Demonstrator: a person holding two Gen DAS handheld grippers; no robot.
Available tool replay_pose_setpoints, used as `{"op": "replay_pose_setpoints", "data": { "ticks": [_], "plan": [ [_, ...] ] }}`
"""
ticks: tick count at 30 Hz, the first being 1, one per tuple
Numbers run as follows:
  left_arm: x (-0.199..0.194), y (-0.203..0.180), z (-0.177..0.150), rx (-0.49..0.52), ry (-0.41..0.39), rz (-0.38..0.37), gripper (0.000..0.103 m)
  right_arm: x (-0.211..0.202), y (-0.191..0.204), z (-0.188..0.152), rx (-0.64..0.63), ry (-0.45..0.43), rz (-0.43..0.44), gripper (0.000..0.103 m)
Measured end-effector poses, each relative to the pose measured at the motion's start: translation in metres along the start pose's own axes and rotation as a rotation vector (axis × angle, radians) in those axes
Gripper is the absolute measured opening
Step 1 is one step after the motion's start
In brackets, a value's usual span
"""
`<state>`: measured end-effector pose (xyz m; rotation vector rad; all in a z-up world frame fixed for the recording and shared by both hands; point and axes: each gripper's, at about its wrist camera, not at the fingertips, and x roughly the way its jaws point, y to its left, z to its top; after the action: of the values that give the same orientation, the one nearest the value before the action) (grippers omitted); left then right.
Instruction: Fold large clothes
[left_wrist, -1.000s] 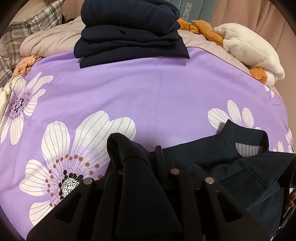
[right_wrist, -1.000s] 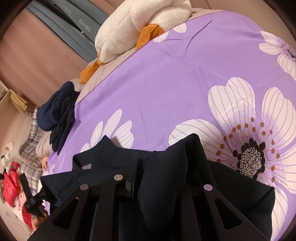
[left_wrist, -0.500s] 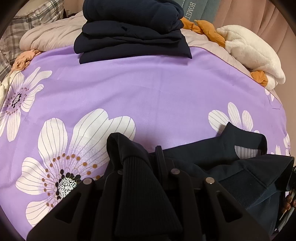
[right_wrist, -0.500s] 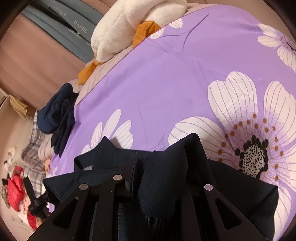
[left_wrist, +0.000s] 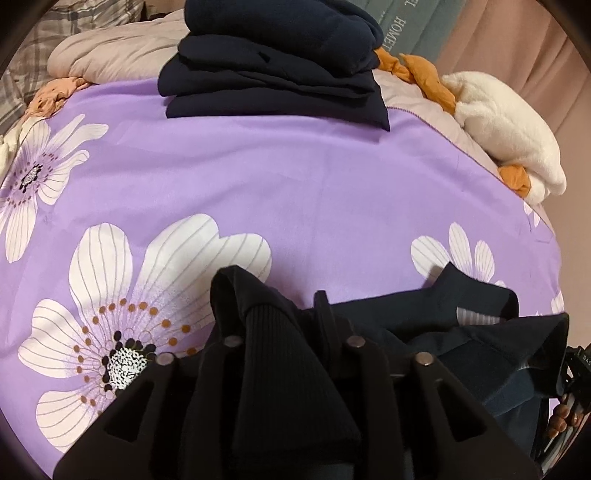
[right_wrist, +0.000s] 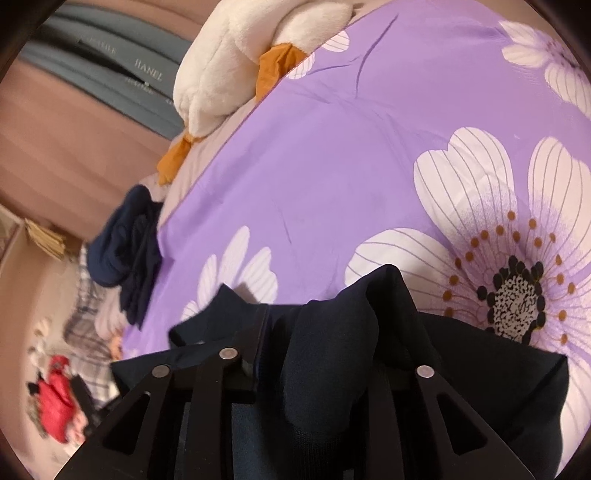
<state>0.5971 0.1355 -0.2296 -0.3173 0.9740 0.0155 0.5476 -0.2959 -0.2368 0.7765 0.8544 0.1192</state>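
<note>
A dark navy garment (left_wrist: 461, 332) hangs between my two grippers above the purple flowered bedsheet (left_wrist: 295, 177). My left gripper (left_wrist: 280, 325) is shut on its ribbed hem, which bunches over the fingers. My right gripper (right_wrist: 321, 332) is shut on another bunch of the same garment (right_wrist: 480, 369); the far fingertip is hidden by cloth. The right gripper and the hand that holds it show at the right edge of the left wrist view (left_wrist: 569, 406).
A stack of folded dark clothes (left_wrist: 273, 62) sits at the far side of the bed, also in the right wrist view (right_wrist: 129, 251). A white plush duck (left_wrist: 509, 140) lies at the far right. Grey bedding (left_wrist: 110, 55) and a plaid pillow lie behind.
Both grippers have moved forward over the bed with the garment still held; the folded stack and the plush duck look closer.
</note>
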Motion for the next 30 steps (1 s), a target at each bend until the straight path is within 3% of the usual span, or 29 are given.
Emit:
{"op": "replay_pose_setpoints", "data": {
  "ticks": [1,3,9,12,16,20,22,27,30],
  "plan": [
    [-0.003,0.0,0.001,0.001,-0.021,0.025,0.039,0.0,0.0,0.0,0.008,0.001,0.005,0.026],
    [-0.01,0.003,0.003,-0.003,-0.072,0.066,0.062,-0.001,0.0,0.0,0.019,0.002,0.005,0.027],
    [-0.017,0.017,0.01,-0.001,-0.099,0.104,0.063,-0.012,-0.005,0.007,0.089,-0.055,0.056,0.045],
    [-0.021,0.023,0.011,-0.014,-0.106,0.108,0.063,-0.019,-0.003,0.013,0.092,-0.085,0.043,0.047],
    [-0.026,0.029,0.012,-0.019,-0.105,0.111,0.063,-0.032,0.0,0.023,0.088,-0.126,0.029,0.062],
    [-0.041,0.034,0.01,0.004,-0.128,0.129,0.063,-0.062,0.002,0.041,0.107,-0.258,0.027,0.064],
    [-0.048,0.037,0.007,0.02,-0.136,0.136,0.063,-0.074,0.004,0.042,0.095,-0.282,0.013,0.064],
    [-0.072,0.027,-0.019,0.137,-0.153,0.091,0.061,-0.086,0.039,0.004,-0.216,-0.225,-0.121,0.064],
    [-0.077,0.005,-0.044,0.271,-0.136,0.069,0.061,-0.079,0.064,-0.035,-0.425,-0.159,-0.153,0.064]
  ]
}}
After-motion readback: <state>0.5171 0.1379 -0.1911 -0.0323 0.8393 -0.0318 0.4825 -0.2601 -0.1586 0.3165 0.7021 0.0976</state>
